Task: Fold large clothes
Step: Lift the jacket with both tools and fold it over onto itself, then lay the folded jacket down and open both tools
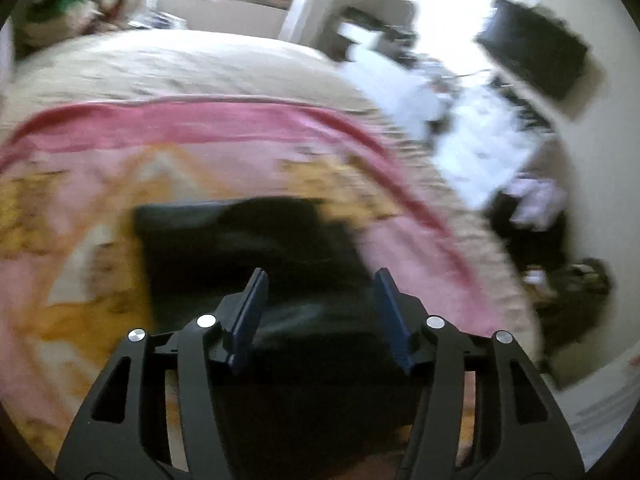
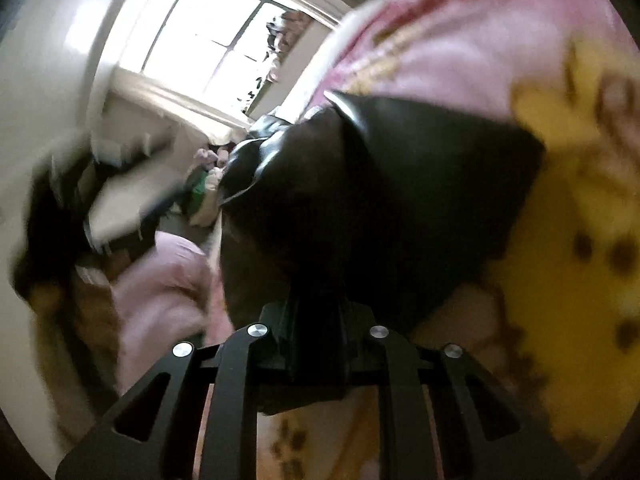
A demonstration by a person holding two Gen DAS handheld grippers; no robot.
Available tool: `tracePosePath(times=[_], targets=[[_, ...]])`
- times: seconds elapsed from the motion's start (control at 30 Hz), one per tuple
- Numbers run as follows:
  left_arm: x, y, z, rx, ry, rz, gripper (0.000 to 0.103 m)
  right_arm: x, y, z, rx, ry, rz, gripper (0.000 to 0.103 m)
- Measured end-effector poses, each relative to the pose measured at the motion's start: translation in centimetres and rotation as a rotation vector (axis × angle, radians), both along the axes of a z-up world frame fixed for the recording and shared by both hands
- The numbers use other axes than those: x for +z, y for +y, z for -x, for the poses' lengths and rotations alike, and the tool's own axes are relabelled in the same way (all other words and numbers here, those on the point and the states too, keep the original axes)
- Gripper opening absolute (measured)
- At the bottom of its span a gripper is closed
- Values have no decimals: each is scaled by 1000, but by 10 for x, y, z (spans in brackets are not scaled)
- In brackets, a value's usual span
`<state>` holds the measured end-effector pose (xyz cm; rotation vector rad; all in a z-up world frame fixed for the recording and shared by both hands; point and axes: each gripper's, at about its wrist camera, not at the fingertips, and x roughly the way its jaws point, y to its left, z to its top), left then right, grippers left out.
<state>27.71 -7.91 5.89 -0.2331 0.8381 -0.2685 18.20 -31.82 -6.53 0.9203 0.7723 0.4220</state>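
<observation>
A black garment (image 1: 248, 248) lies as a rough rectangle on a pink and yellow blanket (image 1: 200, 152) spread over the bed. My left gripper (image 1: 321, 271) hovers over the garment's near part. It is open, and its blue pads (image 1: 250, 312) stand wide apart with nothing pressed between them. In the right wrist view the picture is rolled sideways. There my right gripper (image 2: 316, 308) is shut on a bunch of the black garment (image 2: 400, 184). The cloth rises from the jaws, drapes over the blanket (image 2: 460, 52) and hides the fingertips.
A beige bed cover (image 1: 180, 64) extends beyond the blanket. To the right of the bed are white cluttered furniture (image 1: 480, 140), a black screen (image 1: 536, 52) on the wall and dark things on the floor (image 1: 560, 280). A bright window (image 2: 208, 36) lights the room.
</observation>
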Motion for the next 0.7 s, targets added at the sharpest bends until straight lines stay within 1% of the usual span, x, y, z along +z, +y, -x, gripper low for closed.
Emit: tracePosePath(times=[0.03, 0.07, 0.1, 0.13, 0.2, 0.23, 0.27, 0.3, 0.33, 0.37, 0.4, 0.47, 0.5, 0.53, 0.57, 0.6, 0.63, 0.67, 0.7], targets=[[-9, 7, 4, 28, 9, -36, 50, -3, 0, 0, 16, 12, -39, 19], [-21, 13, 7, 42, 27, -66, 50, -3, 2, 0, 38, 23, -54, 29], [-38, 17, 10, 56, 58, -103, 50, -1, 3, 1, 48, 31, -51, 39], [-53, 19, 12, 57, 86, -120, 50, 2, 5, 1, 56, 32, -45, 44], [-74, 19, 16, 56, 104, -114, 50, 19, 6, 3, 77, 9, -8, 66], [-77, 17, 17, 59, 100, -120, 50, 35, 6, 4, 78, -29, 23, 74], [-78, 17, 18, 55, 90, -117, 50, 49, 7, 4, 79, -56, 57, 90], [-78, 17, 20, 53, 76, -109, 50, 62, 8, 1, 80, -77, 103, 94], [-77, 16, 20, 54, 75, -108, 50, 75, 9, -5, 88, -89, 157, 95], [-77, 18, 20, 54, 77, -107, 50, 87, 14, -17, 113, -84, 235, 97], [-77, 17, 20, 54, 77, -102, 50, 93, 18, -31, 149, -61, 301, 98], [-76, 18, 21, 53, 76, -100, 50, 94, 29, -65, 204, 21, 419, 98], [-75, 17, 21, 51, 74, -102, 50, 89, 30, -77, 213, 50, 442, 97], [-75, 17, 21, 49, 74, -104, 50, 87, 38, -92, 230, 81, 475, 94], [-77, 20, 21, 47, 74, -103, 50, 83, 42, -97, 244, 82, 496, 71], [-76, 21, 19, 43, 73, -96, 50, 81, 49, -101, 282, 78, 514, 43], [-74, 23, 20, 35, 73, -78, 50, 82, 56, -105, 318, 71, 526, 35], [-71, 26, 22, 30, 68, -61, 51, 88, 64, -104, 334, 41, 559, 28], [-64, 31, 26, 30, 49, -37, 53, 99, 72, -100, 356, -10, 612, 24]])
